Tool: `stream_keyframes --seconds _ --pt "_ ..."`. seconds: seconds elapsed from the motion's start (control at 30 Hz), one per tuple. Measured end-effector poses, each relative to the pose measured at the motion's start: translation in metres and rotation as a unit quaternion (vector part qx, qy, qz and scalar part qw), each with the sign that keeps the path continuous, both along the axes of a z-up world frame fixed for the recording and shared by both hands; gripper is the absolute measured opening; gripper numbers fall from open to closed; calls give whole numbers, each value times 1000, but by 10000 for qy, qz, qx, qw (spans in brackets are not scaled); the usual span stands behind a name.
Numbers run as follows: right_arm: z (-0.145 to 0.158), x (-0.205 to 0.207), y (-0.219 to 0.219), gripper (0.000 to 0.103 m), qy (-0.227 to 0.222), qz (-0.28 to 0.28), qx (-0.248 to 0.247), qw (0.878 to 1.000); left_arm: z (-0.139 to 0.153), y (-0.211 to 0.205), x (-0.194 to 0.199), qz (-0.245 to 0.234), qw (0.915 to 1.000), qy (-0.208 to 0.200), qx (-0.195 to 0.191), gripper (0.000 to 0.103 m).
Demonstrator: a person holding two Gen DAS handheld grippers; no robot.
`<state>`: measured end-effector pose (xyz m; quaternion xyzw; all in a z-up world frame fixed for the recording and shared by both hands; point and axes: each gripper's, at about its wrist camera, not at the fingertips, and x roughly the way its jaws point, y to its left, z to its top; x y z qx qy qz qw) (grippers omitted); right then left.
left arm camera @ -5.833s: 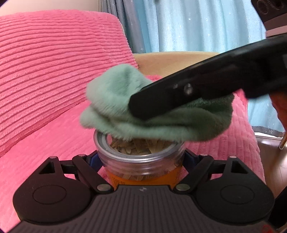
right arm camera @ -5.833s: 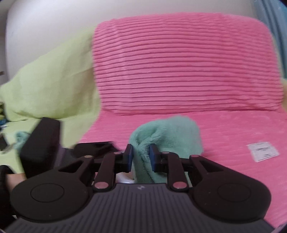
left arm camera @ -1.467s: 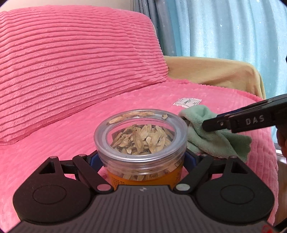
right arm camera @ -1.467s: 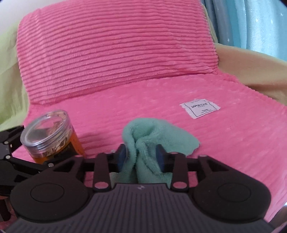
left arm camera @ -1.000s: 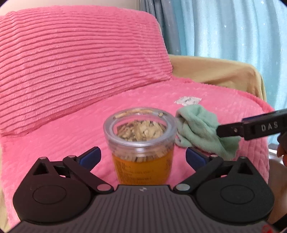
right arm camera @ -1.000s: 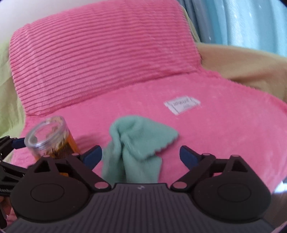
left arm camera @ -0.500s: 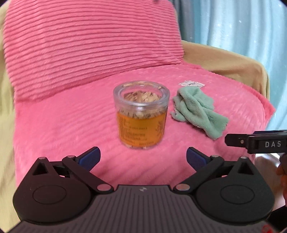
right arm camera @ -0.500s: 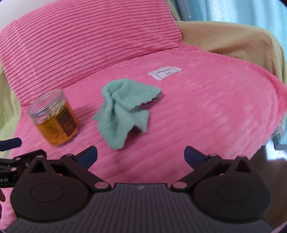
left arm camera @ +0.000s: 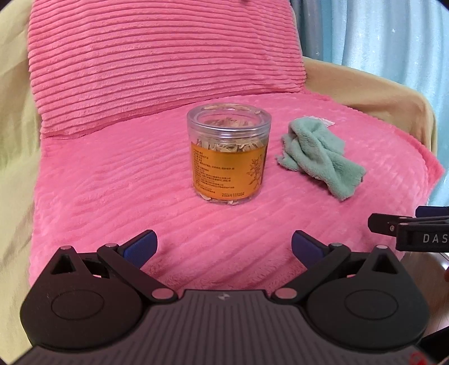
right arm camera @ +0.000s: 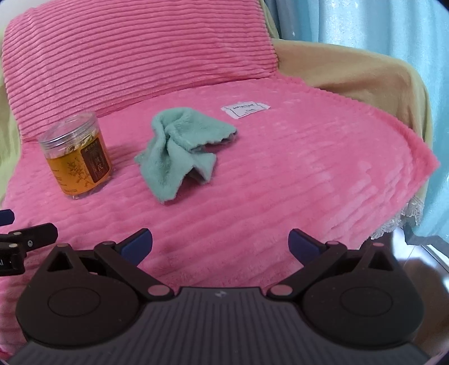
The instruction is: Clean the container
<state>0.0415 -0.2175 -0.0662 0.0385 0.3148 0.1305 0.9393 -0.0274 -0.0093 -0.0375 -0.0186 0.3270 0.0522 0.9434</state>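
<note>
A clear plastic jar (left arm camera: pixel 228 153) with an orange label and dried slices inside stands upright on the pink seat cover; it also shows in the right wrist view (right arm camera: pixel 76 155). A crumpled green cloth (left arm camera: pixel 318 157) lies to the jar's right, apart from it, also seen in the right wrist view (right arm camera: pixel 181 150). My left gripper (left arm camera: pixel 223 245) is open and empty, well short of the jar. My right gripper (right arm camera: pixel 220 243) is open and empty, short of the cloth. The right gripper's side shows at the right edge of the left wrist view (left arm camera: pixel 412 231).
A ribbed pink cushion (left arm camera: pixel 157 61) leans behind the jar. A white label (right arm camera: pixel 245 108) is sewn on the pink seat cover (right arm camera: pixel 308 168). Tan armrest (right arm camera: pixel 350 75) at right, blue curtain (right arm camera: pixel 378 25) behind, yellow-green cover (left arm camera: pixel 14 112) at left, dark floor (right arm camera: pixel 415 269) at lower right.
Both grippers let go, the left of the jar and the right of the cloth, opened wide and drew back. Jar and cloth now rest on the seat.
</note>
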Motion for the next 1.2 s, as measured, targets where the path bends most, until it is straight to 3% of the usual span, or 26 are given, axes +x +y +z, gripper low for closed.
stream_keyframes --seconds 0.43,1.2 --pt "5 -1 30 102 -238 763 -172 9966 -4 -2 1 297 9995 -41 20 102" --pt "-1 15 36 102 -10 706 -50 9975 -11 3 8 411 9991 8 90 102"
